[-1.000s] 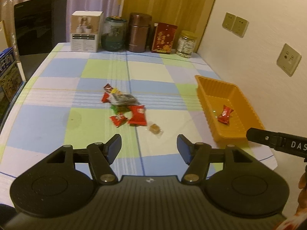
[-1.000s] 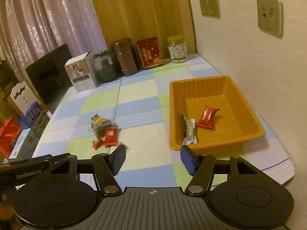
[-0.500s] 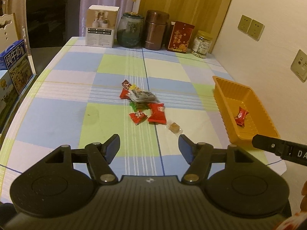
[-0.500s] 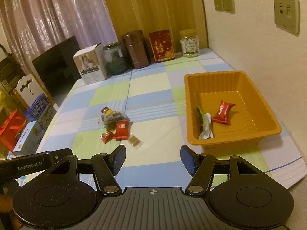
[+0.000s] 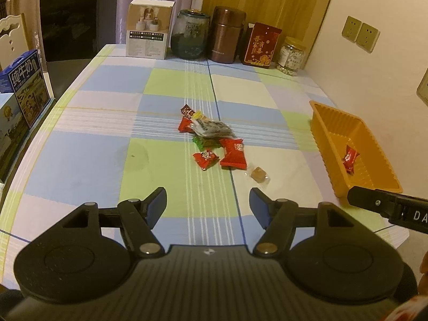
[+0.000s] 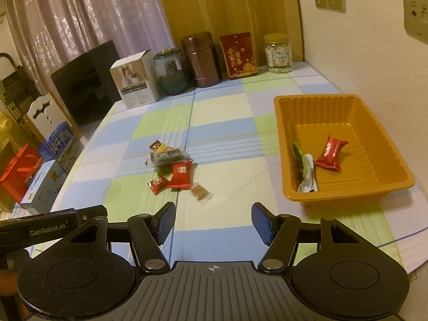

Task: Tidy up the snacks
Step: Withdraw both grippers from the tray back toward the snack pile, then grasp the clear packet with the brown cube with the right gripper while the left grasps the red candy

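A small heap of wrapped snacks [image 5: 211,133] lies mid-table: red packets [image 5: 232,153], a pale bag [image 5: 212,128], a green one, and a brown candy in clear wrap [image 5: 258,174] nearest me. The same heap [image 6: 171,165] shows in the right wrist view. An orange tray [image 6: 345,195] at the right holds a red packet [image 6: 330,153] and a green-and-white wrapper [image 6: 305,168]. My left gripper [image 5: 207,204] hangs open and empty above the near table, short of the heap. My right gripper [image 6: 212,220] is open and empty too, between heap and tray.
Along the back edge stand a white box [image 5: 148,29], a glass jar [image 5: 190,36], a brown canister [image 5: 227,36], a red tin [image 5: 260,45] and a jar of sweets [image 5: 290,56]. Milk cartons [image 5: 25,85] sit off the table's left side. The wall runs along the right.
Both grippers have moved forward and down toward the table, so the heap and tray look nearer. The left gripper's jaws have spread slightly. Nothing on the table has shifted.
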Demonstrator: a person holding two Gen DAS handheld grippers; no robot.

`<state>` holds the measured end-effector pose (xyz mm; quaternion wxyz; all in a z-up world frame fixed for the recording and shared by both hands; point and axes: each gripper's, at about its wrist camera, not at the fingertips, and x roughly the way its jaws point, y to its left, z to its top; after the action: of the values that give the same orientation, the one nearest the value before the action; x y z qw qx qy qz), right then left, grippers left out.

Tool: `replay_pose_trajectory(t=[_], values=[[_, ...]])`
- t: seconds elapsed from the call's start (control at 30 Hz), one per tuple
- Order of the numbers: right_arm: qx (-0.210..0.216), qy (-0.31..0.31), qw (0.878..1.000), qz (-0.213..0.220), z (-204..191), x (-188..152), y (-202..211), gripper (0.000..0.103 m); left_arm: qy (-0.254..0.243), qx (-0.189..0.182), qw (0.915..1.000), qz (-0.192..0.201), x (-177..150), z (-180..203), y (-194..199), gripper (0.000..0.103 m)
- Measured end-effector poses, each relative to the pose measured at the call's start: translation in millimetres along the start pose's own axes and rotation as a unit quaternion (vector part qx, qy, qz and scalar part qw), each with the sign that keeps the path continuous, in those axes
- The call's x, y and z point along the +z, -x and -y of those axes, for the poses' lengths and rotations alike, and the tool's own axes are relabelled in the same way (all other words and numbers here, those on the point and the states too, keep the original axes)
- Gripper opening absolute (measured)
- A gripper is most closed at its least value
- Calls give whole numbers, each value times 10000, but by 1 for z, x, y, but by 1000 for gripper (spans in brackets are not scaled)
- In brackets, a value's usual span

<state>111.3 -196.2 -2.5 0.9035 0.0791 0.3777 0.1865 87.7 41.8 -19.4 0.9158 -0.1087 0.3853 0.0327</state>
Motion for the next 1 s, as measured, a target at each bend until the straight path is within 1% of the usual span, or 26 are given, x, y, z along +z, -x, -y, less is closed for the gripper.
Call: replay_pose_trajectory(t=[0.2, 0.4, 0.67, 0.7, 0.8, 1.0], values=[[84, 112, 9999, -91, -6, -1, -24, 63, -132, -11, 9999, -85, 4, -7, -19, 65], [190, 342, 9991, -151, -12, 2, -56, 63, -323, -153, 9993, -140, 10, -16, -45, 65], [315, 633, 9972, -261, -6, 7, -104, 62, -744, -319, 9960, -372, 23, -21, -90, 65], [319, 651, 9970, -278, -6, 7, -110, 61, -819, -339, 9953, -403, 24, -21, -96, 64], [365, 739, 9959, -361, -4, 8, -127, 52, -1027, -348, 9931, -455, 27, -21, -110, 63], [394, 1177, 9912, -468, -8, 8, -159, 47, -1396, -419, 9879, -531, 34, -23, -135, 56]])
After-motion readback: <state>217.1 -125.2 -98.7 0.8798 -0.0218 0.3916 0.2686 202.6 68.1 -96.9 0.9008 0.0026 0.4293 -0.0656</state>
